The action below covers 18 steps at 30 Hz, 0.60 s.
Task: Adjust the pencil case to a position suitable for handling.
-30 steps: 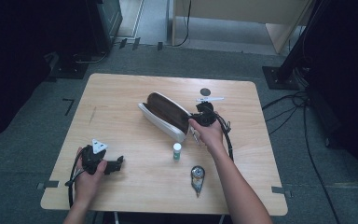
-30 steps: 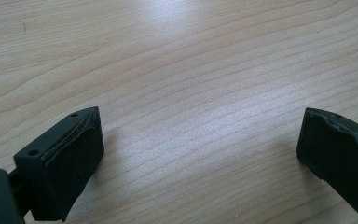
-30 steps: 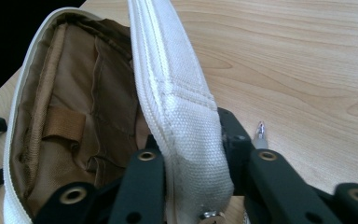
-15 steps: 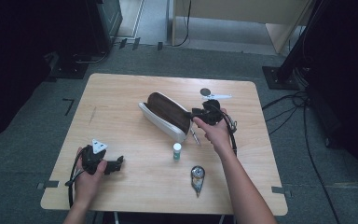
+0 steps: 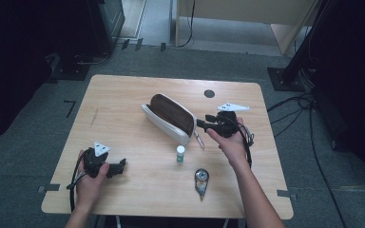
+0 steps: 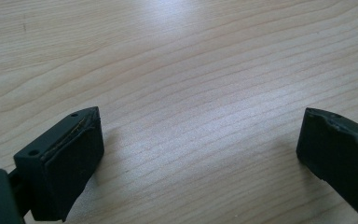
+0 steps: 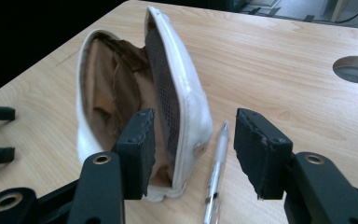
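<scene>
Reaching w/ the right tool [image 5: 200, 124] at the near end of the open pencil case [image 5: 168, 116], mid tabletop [image 5: 123, 95]. In the right gripper view its jaws stand wide apart: 1 is in front of the case mouth [image 7: 116, 93], the other beyond the pen [image 7: 216, 158], which lies just beside the case's white wall [image 7: 186, 93]. Nothing is held.

Step in hand looks like gripping either the pen or the case wall; can't tell which. If the pen: drop low, centre the jaws over the barrel, keep the inner jaw clear of the wall so the case isn't dragged along. Pen is thin and flat on the wood, so close slowly and check it doesn't roll out. If the case wall: take the rim only, leaving the mesh lining out of the bite.

Left tool [image 5: 122, 167] rests near the front left corner, well apart from the work, jaws wide over bare wood in the left gripper view, empty.

Others around: small white bottle w/ green cap [image 5: 180, 153] upright nearer the person than the case, correction tape dispenser [image 5: 200, 181] beyond that toward the front edge, and a round cable hole [image 5: 209, 93] toward the far edge. Bottle is near the right forearm's path; could tip on pullback.
</scene>
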Motion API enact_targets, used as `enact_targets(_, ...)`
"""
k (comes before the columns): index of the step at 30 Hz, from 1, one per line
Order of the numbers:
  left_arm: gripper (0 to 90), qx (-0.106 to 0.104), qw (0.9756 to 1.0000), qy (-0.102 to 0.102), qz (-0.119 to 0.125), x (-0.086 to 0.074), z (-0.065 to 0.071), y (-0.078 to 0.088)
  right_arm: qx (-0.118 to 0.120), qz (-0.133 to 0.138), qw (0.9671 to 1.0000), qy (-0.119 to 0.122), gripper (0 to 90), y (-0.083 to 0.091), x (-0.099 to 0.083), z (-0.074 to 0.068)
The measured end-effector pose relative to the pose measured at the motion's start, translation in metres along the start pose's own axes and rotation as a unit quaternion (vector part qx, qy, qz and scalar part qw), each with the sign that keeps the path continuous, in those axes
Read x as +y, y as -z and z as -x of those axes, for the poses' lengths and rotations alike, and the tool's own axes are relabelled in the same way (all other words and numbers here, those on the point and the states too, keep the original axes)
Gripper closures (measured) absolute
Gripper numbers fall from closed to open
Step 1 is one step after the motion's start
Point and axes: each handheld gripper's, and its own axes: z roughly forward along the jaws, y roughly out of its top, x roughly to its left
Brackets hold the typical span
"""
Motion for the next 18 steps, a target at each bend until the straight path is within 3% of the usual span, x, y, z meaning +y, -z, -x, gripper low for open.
enact_targets(18, 0.8, 0.001, 1.0000, 0.001, 0.001, 0.000, 0.000, 0.000, 0.015, 0.000, 0.9992, 0.036, 50.0, 0.017, -0.040, -0.023)
